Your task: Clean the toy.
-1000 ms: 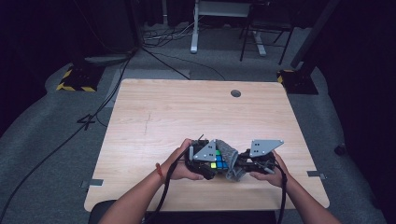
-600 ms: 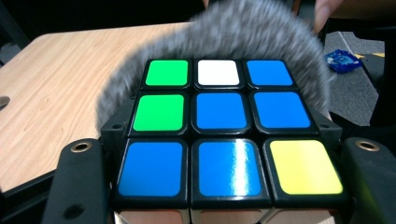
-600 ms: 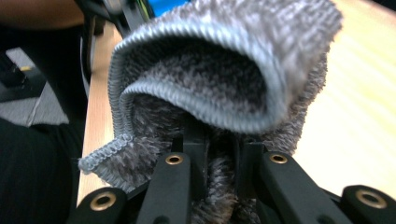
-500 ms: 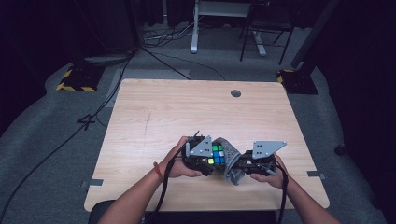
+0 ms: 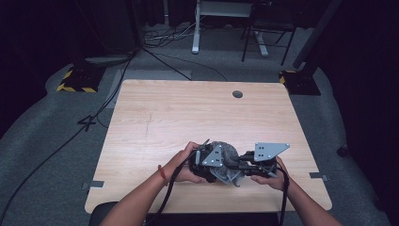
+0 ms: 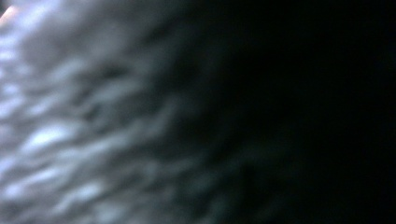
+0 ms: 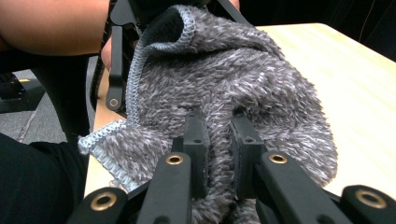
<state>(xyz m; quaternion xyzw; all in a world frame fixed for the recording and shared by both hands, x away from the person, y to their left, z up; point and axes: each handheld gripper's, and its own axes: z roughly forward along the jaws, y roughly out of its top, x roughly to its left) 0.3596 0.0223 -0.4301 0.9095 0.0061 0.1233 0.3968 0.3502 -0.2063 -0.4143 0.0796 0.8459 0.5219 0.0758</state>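
A pale wooden counter (image 5: 164,117) seen from above, in a dark room. Near its front edge, a person's two forearms come in from below, each hand holding a gripper. The left gripper (image 5: 207,162) sits at the left side of a fuzzy grey knitted cloth (image 5: 228,153), its jaws pressed nearly together; the left gripper view is pressed so close to the blurred grey pile that what they pinch cannot be told. The cloth is bunched between both tools, just above the counter. To its right, the right gripper (image 7: 217,140) has its jaws pinching a fold of the cloth (image 7: 243,88), whose stitched edge curls open at the upper left.
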